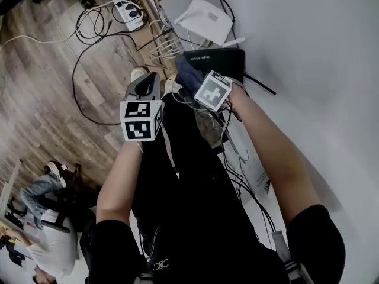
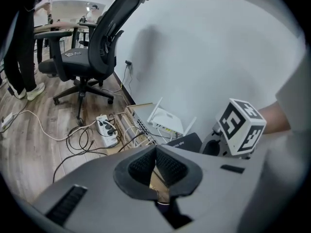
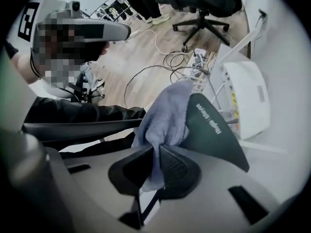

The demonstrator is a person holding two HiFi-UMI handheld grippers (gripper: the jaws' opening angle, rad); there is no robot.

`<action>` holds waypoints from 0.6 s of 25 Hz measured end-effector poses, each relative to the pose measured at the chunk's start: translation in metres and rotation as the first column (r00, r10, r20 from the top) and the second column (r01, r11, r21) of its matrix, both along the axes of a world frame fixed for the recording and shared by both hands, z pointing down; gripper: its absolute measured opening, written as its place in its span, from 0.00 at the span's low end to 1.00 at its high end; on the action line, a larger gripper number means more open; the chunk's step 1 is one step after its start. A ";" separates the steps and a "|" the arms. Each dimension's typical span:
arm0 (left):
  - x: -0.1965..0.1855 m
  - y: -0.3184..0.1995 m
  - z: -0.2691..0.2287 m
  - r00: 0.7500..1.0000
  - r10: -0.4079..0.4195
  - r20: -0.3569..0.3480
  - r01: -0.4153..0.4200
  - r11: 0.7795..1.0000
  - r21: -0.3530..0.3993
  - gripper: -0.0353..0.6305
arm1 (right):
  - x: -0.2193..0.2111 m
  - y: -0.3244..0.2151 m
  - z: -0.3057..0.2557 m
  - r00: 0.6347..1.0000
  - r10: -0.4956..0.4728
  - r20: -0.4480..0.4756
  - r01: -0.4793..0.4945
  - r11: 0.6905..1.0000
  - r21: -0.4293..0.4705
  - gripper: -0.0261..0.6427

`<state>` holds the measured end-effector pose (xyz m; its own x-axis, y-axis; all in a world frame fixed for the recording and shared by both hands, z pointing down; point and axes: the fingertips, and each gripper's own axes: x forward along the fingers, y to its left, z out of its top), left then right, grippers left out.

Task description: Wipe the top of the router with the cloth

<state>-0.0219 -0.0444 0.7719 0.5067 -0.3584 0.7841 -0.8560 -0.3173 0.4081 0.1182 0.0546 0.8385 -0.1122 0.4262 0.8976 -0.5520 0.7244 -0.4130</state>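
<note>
Wooden floor [image 1: 35, 99] with tangled cables [image 1: 80, 61] lies at nine o'clock of the black router [image 1: 219, 59]. Right gripper [image 3: 156, 154] pinches the cloth [image 3: 163, 115] at its edge. Left gripper [image 2: 155, 164] has its jaws pressed together.

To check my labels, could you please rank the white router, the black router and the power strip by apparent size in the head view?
1. white router
2. black router, close behind; the cloth covers part of it, so this gap is unsure
3. power strip, clearly smallest
</note>
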 end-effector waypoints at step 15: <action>-0.043 -0.072 -0.264 0.996 -0.078 -0.036 0.083 0.977 0.196 0.06 | -0.019 -0.117 -0.261 0.823 0.446 0.353 -0.565 0.566 0.601 0.07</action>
